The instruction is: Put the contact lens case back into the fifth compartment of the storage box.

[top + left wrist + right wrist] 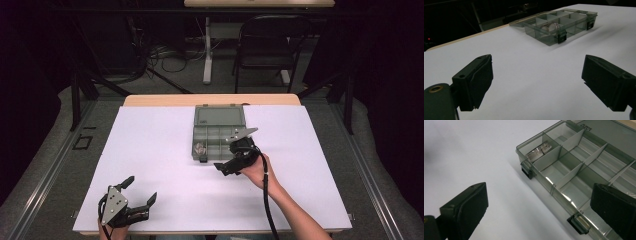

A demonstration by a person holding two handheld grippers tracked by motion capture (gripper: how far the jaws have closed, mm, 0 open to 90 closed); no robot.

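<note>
1. A grey compartment box (218,132) lies lid-open at the middle of the white surface (150,150).
2. Shiny metal pieces (539,152) sit in its front-left compartment.
3. The right claw (235,157), jaws apart, hovers at the box's near edge.
4. The left claw (141,190), jaws spread and empty, sits near the surface's front-left corner.

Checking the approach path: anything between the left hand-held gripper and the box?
Nothing. In the left gripper view, bare white table runs from the open left hand-held gripper to the box.
</note>
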